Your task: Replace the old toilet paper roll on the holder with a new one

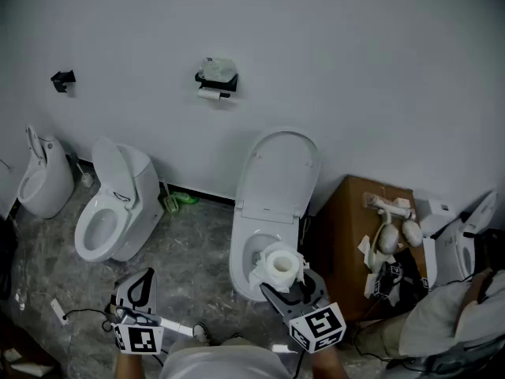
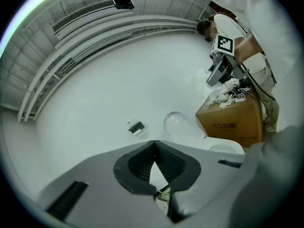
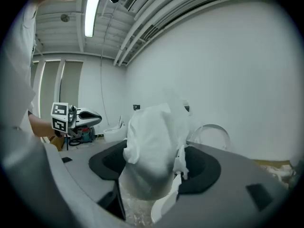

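The wall holder (image 1: 216, 78) is a black bracket high on the white wall, with an old roll (image 1: 210, 95) on it and a wad of paper on top. In the left gripper view the holder (image 2: 136, 128) shows small and far off. My right gripper (image 1: 289, 284) is shut on a new toilet paper roll (image 1: 282, 266), held above the middle toilet's bowl. That roll (image 3: 153, 141), with a loose sheet hanging from it, fills the gap between the right jaws (image 3: 154, 167). My left gripper (image 1: 136, 292) is low at the left, shut and empty (image 2: 154, 145).
A white toilet (image 1: 272, 181) with its lid up stands below the holder. A second toilet (image 1: 114, 208) and a urinal (image 1: 43, 180) are at the left. A cardboard box (image 1: 347, 235) with fittings on top is at the right, and a person's sleeve (image 1: 442, 314) beside it.
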The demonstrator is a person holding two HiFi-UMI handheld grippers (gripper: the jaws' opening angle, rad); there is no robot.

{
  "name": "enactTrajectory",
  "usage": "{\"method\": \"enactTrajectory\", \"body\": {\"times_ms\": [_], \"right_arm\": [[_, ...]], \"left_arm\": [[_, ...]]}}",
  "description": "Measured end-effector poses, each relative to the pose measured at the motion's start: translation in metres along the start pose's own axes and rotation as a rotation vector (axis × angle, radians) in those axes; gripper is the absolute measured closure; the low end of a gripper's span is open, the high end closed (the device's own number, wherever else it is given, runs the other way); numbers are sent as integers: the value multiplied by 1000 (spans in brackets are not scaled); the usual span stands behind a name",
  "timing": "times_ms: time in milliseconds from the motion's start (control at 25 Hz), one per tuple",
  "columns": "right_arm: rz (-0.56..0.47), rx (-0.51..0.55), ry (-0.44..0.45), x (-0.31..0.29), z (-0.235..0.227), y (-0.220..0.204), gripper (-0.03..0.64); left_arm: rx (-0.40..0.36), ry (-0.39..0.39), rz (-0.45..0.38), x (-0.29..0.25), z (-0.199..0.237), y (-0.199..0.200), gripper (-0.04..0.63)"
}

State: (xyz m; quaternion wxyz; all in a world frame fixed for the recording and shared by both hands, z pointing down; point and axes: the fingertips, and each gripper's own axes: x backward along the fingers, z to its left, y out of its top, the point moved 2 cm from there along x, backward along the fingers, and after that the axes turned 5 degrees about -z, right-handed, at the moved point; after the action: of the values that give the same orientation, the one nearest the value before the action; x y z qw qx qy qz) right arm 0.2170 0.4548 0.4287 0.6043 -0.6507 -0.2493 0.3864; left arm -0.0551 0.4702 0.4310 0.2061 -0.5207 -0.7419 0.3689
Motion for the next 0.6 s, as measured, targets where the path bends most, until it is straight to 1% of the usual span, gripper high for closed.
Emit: {"method": "enactTrajectory", "body": {"times_ms": [120, 240, 400, 600], "right_arm": [[-4, 2, 8, -3, 0, 0, 293], [-3, 16, -5, -4, -4, -1, 293], [17, 92, -36, -8, -10, -3, 292], [22, 109, -55, -20, -9, -1, 292]], "left_arm": [[52, -6, -42, -2, -10, -11, 589], [59, -17, -41, -4, -14, -15, 588], [74, -24, -40, -8, -15, -17, 589], [93, -47, -56, -15, -17, -20, 589]]}}
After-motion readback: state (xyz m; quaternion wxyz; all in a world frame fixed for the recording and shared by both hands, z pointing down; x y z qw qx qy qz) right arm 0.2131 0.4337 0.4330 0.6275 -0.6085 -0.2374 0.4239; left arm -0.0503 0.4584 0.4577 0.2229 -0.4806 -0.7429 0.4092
